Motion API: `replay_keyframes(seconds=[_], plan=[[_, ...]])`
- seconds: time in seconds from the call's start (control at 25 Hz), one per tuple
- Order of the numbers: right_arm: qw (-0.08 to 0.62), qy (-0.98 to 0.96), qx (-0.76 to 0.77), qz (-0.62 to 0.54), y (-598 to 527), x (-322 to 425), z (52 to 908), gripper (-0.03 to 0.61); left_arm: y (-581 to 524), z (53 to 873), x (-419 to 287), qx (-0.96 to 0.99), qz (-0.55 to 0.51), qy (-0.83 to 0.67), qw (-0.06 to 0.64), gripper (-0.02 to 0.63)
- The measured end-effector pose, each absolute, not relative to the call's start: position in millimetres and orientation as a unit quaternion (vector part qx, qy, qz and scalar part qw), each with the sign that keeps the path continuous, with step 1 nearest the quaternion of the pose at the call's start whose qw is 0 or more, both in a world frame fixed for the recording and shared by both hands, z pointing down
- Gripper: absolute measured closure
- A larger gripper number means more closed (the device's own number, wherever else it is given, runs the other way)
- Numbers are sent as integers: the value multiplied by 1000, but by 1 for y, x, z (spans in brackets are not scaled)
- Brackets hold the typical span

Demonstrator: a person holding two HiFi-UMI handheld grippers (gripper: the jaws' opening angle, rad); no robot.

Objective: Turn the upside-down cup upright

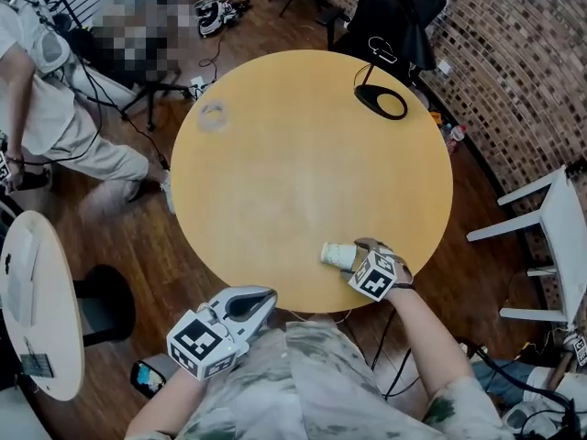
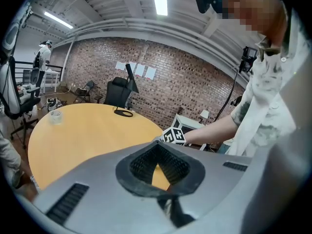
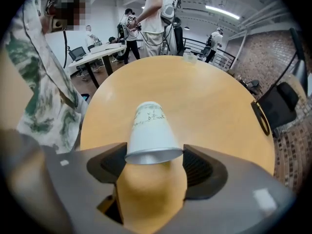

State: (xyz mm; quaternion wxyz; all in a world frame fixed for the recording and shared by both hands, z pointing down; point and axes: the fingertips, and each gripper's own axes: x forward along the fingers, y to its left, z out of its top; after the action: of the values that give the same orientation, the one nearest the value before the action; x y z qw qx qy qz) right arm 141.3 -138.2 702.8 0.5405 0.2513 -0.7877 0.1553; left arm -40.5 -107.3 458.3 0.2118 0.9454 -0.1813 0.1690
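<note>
A white paper cup [image 1: 336, 255] with faint writing on it sits between the jaws of my right gripper [image 1: 359, 250] near the front edge of the round wooden table [image 1: 303, 154]. In the right gripper view the cup [image 3: 151, 130] has its wide rim toward the camera and its closed base pointing away and down toward the tabletop, tilted. The right gripper [image 3: 155, 162] is shut on the rim, a pad on each side. My left gripper [image 1: 268, 296] hovers off the table's front edge, shut with nothing in it; in its own view the left gripper [image 2: 158, 147] has its tips meeting.
A clear glass [image 1: 212, 115] stands at the table's far left. A black ring-shaped stand [image 1: 381, 99] lies at the far right edge. A white chair [image 1: 550, 236] is right of the table, a second round table [image 1: 37, 301] at left, and a person [image 1: 55, 108] stands beyond it.
</note>
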Motion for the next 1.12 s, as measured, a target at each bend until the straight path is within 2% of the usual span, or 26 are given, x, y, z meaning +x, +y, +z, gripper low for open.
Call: replay_keyframes(seconds=[0.48, 0.72, 1.12], plan=[[557, -783, 234, 146, -139, 144, 708, 209, -105, 456, -40, 941, 165, -202, 217, 609], [574, -772, 231, 146, -144, 142, 701, 161, -108, 459, -48, 940, 161, -206, 221, 609], [631, -749, 173, 103, -161, 101, 690, 175, -114, 459, -55, 941, 146, -202, 231, 608]])
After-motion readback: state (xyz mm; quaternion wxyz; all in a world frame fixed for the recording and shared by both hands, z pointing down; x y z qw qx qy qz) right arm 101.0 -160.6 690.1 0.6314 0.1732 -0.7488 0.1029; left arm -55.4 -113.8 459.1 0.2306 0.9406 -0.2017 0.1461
